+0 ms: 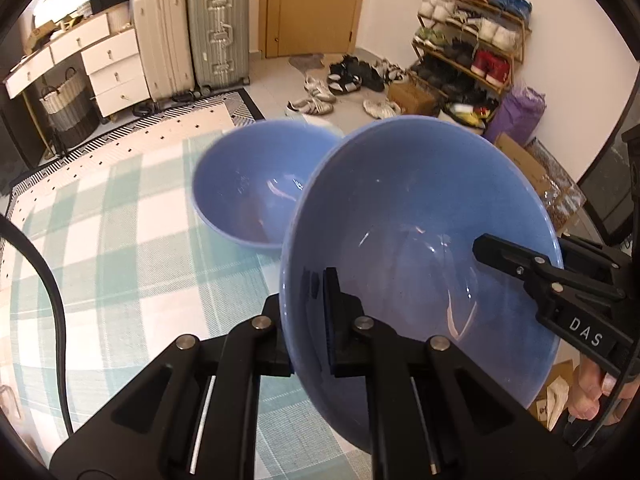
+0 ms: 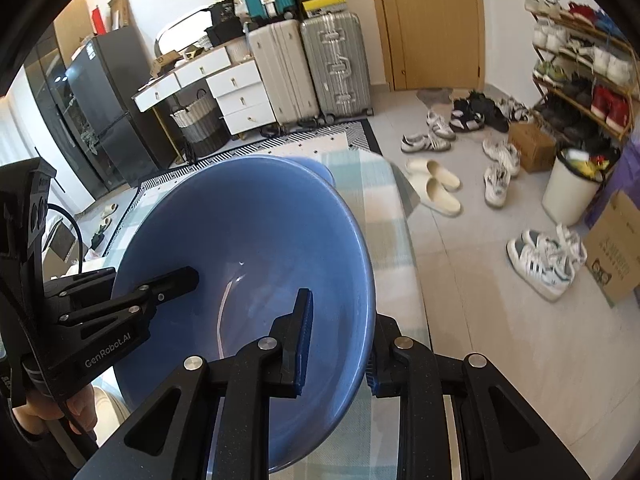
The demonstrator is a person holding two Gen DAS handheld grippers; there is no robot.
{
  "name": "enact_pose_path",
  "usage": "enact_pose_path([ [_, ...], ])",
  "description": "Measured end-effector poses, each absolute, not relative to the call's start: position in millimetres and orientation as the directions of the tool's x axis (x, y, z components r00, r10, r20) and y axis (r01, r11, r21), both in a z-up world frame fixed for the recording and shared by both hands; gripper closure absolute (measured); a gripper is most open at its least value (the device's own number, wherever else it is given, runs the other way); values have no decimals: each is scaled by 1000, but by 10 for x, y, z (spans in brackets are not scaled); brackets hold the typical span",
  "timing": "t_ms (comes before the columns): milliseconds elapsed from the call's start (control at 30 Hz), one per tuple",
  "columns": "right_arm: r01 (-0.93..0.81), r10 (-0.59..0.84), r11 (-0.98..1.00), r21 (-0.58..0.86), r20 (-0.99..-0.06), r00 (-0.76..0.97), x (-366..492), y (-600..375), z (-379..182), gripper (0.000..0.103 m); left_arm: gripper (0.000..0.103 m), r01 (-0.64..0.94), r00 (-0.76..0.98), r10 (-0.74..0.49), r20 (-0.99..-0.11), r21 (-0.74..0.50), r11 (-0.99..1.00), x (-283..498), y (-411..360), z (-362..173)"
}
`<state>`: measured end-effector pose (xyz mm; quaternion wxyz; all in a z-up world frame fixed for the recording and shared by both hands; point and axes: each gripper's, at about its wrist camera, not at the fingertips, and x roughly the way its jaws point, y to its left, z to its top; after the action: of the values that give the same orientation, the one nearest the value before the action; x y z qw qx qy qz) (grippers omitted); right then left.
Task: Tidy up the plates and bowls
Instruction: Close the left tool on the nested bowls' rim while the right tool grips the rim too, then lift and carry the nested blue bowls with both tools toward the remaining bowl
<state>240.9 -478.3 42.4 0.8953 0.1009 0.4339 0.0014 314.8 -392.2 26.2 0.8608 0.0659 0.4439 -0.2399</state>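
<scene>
Both grippers hold one blue bowl (image 1: 420,220) above the checked tablecloth (image 1: 120,240). My left gripper (image 1: 308,320) is shut on its left rim, one finger inside and one outside. My right gripper (image 2: 340,344) is shut on the opposite rim of the same bowl (image 2: 248,240); it also shows in the left wrist view (image 1: 516,260). The left gripper shows in the right wrist view (image 2: 160,288). A second blue bowl (image 1: 256,188) rests on the cloth just beyond, and only its rim (image 2: 316,166) peeks out in the right wrist view.
The table's right edge (image 2: 404,208) drops to a tiled floor with scattered shoes (image 2: 440,184) and a white bin (image 2: 572,184). Suitcases (image 1: 192,36), a white drawer desk (image 1: 108,64) and a shoe rack (image 1: 472,40) stand at the far wall. A black cable (image 1: 52,292) hangs at the left.
</scene>
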Motion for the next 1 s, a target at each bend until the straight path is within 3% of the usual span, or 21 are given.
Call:
enact_pose_path([
  [533, 42, 99, 986, 162, -765, 637, 3165, -4507, 793, 80, 96, 396, 544, -317, -777, -95, 913, 3810, -3502, 788],
  [1000, 36, 92, 988, 147, -773, 628, 3896, -4516, 822, 80, 95, 362, 544, -288, -788, -90, 928, 4582, -3554, 819],
])
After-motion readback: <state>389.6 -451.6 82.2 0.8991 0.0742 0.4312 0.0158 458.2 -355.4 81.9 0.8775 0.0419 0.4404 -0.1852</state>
